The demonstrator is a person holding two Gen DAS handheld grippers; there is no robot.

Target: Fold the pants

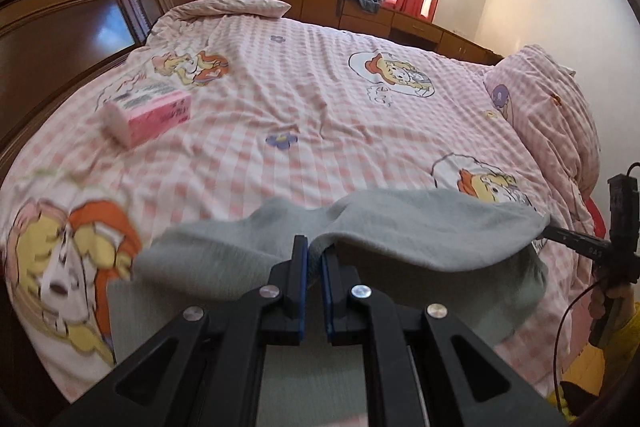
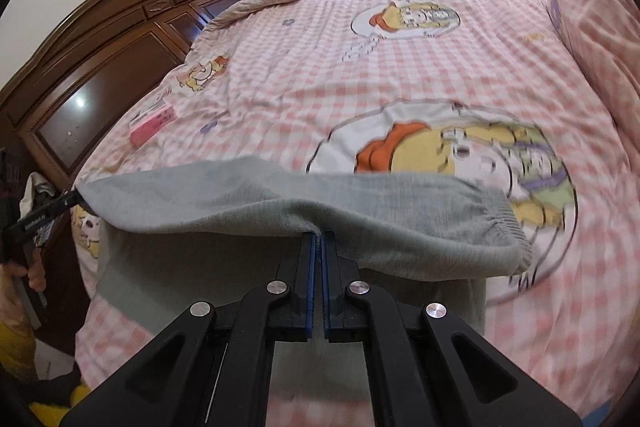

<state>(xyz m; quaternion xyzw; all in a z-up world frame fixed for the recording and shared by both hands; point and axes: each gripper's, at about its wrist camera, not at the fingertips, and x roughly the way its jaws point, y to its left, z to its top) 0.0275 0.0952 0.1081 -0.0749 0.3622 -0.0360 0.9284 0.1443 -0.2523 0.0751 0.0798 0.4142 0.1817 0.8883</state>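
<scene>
— Two tools on the cloth, both clamped. From the left wrist view, my left tool (image 1: pixel 314 247) has its pads pinched together on the top edge of the grey pants (image 1: pixel 420 227), which hang lifted just above the pink checked bed (image 1: pixel 320 87). What do you see on that side?

— Same. The fabric droops on either side of your pinch, and the right tool (image 1: pixel 560 233) holds the far corner at the frame's right edge. A pink tissue pack (image 1: pixel 150 113) lies on the bed, well apart from the cloth.

— Right wrist view now: my right tool (image 2: pixel 319 241) is shut on the same raised edge, with the ribbed waistband (image 2: pixel 508 227) sagging off to the right. The left tool (image 2: pixel 70 201) grips the corner at far left.

— Risks?

— I judge three. The pinches look shallow, near the very edge, so a quick swing could pull the fleece free. The slack waistband end may tuck under as I lay it down and spoil the fold. And if my hands travel unevenly, the edge will skew.
</scene>
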